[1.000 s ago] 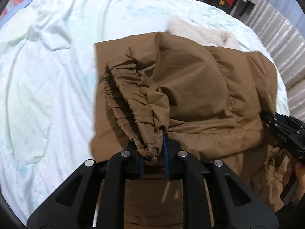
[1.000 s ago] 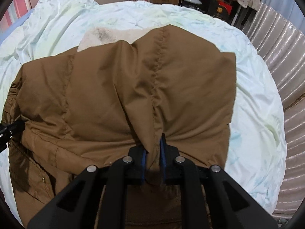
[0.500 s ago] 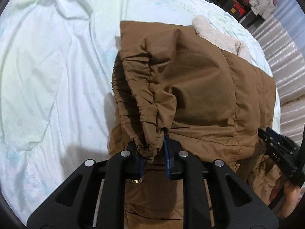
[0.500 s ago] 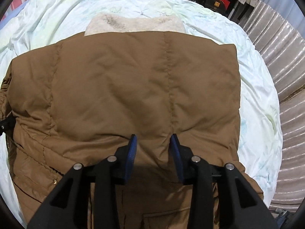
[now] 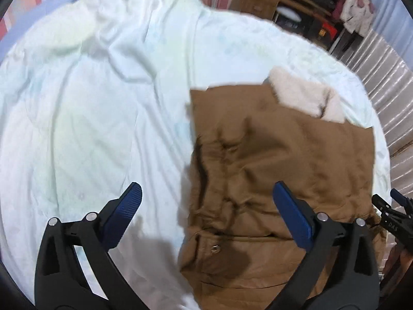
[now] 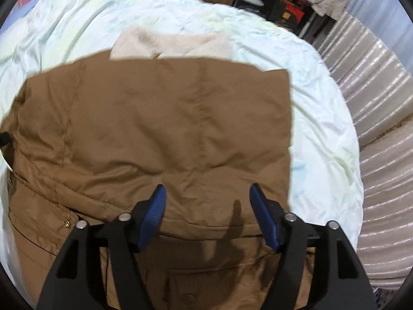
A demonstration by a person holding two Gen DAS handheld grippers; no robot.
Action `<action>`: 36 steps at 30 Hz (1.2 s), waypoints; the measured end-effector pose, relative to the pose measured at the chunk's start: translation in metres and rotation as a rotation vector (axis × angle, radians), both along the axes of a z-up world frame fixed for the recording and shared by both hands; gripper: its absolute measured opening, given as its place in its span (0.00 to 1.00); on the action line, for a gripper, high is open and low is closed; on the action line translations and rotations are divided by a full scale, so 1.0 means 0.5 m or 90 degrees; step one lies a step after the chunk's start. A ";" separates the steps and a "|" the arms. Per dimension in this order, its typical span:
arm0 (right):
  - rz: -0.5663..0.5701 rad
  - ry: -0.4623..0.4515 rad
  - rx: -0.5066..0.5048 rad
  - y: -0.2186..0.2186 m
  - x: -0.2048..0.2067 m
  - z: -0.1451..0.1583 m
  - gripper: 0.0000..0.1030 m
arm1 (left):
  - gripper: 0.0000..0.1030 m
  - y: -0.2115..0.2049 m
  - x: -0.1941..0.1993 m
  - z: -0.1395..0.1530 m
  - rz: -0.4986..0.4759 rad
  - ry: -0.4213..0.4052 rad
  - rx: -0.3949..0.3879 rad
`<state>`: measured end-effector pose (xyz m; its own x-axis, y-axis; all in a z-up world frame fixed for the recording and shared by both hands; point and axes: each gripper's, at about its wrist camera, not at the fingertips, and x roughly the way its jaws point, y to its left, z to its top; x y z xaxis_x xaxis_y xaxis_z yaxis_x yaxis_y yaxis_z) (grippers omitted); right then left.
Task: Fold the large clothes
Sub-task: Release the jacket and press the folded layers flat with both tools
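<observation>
Brown padded jacket (image 6: 160,134): folded on the bed (image 5: 90,118), centre frame; soft, bulky, light, slippery shell. Best taken at hem corners. Left hand-held gripper (image 5: 206,206) and right hand-held gripper (image 6: 207,196): jaws opening, nothing between.

The folded jacket (image 6: 160,134) is lying on the bed (image 6: 322,118), its fleece collar (image 6: 170,44) apparently sticking out behind it.
</observation>
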<state>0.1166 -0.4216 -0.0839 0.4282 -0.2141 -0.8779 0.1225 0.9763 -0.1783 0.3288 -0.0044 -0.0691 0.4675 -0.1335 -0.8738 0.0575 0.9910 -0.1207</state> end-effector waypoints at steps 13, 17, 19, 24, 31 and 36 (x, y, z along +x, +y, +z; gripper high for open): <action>-0.053 -0.032 0.077 -0.092 0.115 0.021 0.98 | 0.97 -0.270 0.089 -0.099 -0.130 0.043 0.069; -0.063 -0.043 0.099 -0.105 0.183 -0.004 0.98 | 0.97 -0.271 0.123 -0.189 -0.137 0.113 0.066; -0.074 -0.025 0.119 -0.109 0.220 -0.031 0.98 | 0.97 -0.275 0.130 -0.207 -0.149 0.111 0.068; -0.068 0.047 0.111 -0.092 0.285 -0.112 0.98 | 0.97 -0.280 0.154 -0.236 -0.159 0.151 0.061; -0.079 0.115 0.097 -0.088 0.325 -0.176 0.99 | 0.97 -0.296 0.161 -0.259 -0.164 0.161 0.072; -0.092 0.136 0.088 -0.084 0.346 -0.198 0.99 | 0.97 -0.304 0.164 -0.272 -0.162 0.153 0.070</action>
<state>0.2893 -0.4637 -0.1831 0.2037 -0.1319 -0.9701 0.2365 0.9682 -0.0820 0.4109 -0.1566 -0.2049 0.2109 -0.1179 -0.9704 0.2869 0.9565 -0.0539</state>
